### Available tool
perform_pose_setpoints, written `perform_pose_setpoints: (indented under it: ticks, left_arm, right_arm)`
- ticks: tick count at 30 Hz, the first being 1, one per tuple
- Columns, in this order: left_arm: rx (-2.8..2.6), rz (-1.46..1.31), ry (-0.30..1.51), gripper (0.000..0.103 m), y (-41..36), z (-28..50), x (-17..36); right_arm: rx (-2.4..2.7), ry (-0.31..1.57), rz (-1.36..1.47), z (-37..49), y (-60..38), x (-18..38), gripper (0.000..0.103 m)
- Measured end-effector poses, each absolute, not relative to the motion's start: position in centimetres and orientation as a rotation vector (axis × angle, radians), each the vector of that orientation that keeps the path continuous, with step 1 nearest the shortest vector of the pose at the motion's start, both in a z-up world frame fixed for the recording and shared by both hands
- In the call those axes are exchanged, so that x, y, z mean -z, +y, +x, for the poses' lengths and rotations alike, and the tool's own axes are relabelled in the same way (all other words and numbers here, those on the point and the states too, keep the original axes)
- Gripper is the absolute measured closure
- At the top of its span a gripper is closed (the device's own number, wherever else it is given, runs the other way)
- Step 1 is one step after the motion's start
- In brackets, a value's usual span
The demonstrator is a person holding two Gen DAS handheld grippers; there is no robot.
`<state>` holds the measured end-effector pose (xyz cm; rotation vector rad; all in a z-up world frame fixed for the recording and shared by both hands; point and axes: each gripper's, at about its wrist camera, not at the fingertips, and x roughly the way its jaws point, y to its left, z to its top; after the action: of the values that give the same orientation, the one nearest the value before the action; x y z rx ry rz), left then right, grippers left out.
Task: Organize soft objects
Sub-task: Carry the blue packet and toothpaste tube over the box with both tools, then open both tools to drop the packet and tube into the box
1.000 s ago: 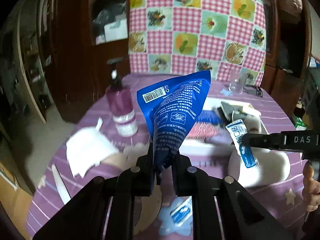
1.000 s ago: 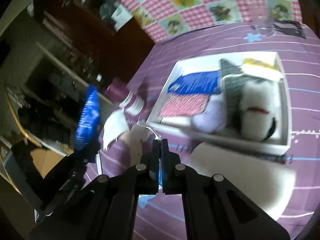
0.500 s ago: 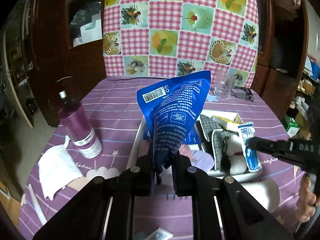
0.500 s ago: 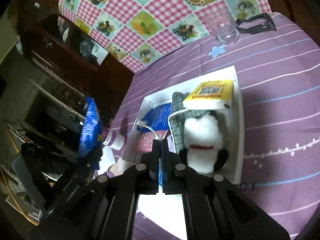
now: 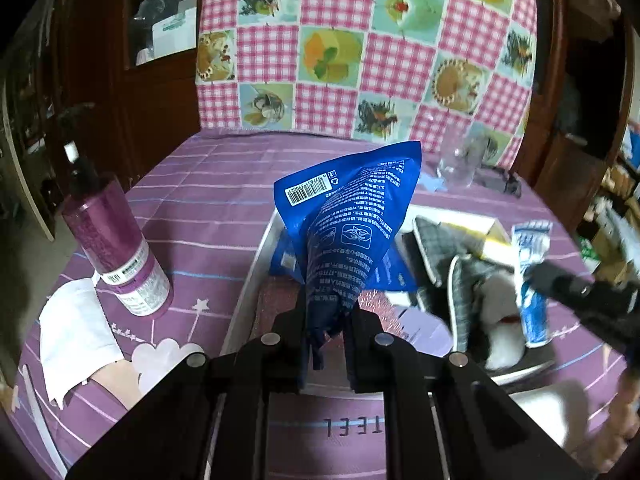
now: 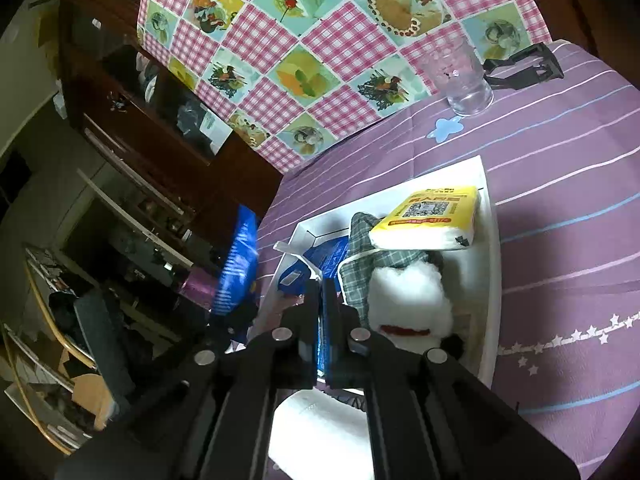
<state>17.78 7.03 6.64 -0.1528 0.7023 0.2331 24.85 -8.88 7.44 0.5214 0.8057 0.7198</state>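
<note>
**Two packets carried in over the white tray**

The left gripper (image 5: 325, 320) was clamped on the crumpled lower end of a blue foil pouch (image 5: 352, 216), which stood up ahead of its jaws. The right gripper (image 6: 321, 308) was pinched tight on a small blue-and-white sachet (image 5: 530, 280), held edge-on between the pads. Just beyond both claws lay the white tray (image 6: 490, 248), already crowded with a plush toy (image 6: 408, 300) in checked cloth, a yellow tissue pack (image 6: 432, 216) and flat blue packets.

To land the pouch well, it probably needed lowering onto the freer near-left part of the tray, laid flat before release so it would not spring out; the sachet could go beside the plush toy.

The tray sat on a purple striped tablecloth (image 5: 208, 192). Left of the left claw stood a purple pump bottle (image 5: 114, 248) and a white tissue (image 5: 72, 332); far ahead, a clear glass (image 6: 460, 76) and a pink checked hanging (image 5: 372, 48) against dark wood cabinets.
</note>
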Motion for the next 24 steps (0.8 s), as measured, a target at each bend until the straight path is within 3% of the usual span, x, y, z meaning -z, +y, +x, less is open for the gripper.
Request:
perform_pose_setpoints:
  ticks: [15,17,19,22,24]
  left_arm:
    - [-0.217,-0.096,0.782,0.087,6.1,19.4,-2.8]
    - [-0.236,-0.081,0.774,0.079,6.0,19.4,-2.7]
    - [-0.264,-0.065,0.748,0.055,6.0,19.1,-2.8]
    - [-0.270,-0.069,0.713,0.029,6.2,18.7,-3.2]
    - [-0.245,-0.088,0.699,0.028,6.3,18.4,-3.6]
  right_arm:
    - [-0.637,0.852,0.431,25.1,-7.6,-5.4,0.100]
    - [-0.626,0.862,0.430,25.1,-7.6,-5.2,0.100]
    - [-0.620,0.864,0.426,25.1,-7.6,-5.2,0.100]
    - [-0.600,0.858,0.417,25.2,-7.7,-5.2,0.100]
    - [-0.596,0.861,0.435,25.2,-7.9,-5.1,0.100]
